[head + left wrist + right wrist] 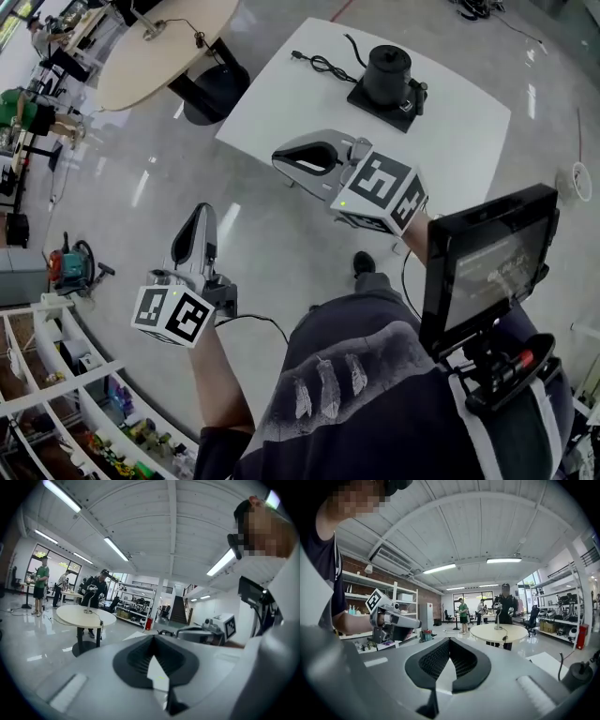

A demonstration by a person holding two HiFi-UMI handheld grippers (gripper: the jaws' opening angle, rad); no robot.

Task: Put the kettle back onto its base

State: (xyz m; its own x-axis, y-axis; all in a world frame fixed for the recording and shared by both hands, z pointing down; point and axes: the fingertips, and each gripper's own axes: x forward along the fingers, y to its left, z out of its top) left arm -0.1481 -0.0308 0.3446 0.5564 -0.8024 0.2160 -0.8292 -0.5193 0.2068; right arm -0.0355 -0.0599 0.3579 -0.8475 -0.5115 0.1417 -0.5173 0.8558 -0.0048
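Both grippers empty, kettle well off on the bench.
Lower left, the left gripper (199,217) has its jaws pressed together on nothing; the right gripper (286,159), mid-frame, likewise. Upper right, on the bench (459,141), the kettle (387,70) seems to be sitting on its base (370,101). It looks rigid, and heavy if filled, so best taken by its handle.

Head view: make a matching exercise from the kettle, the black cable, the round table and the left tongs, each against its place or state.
Things:
1. kettle
2. cable
3. round table
4. left tongs

Descriptions:
A. shut and empty, above the grey floor
B. beige, at the upper left of the view
C. upright on its base
D. lying on the white table, left of the kettle

Pairs: 1-C, 2-D, 3-B, 4-A.
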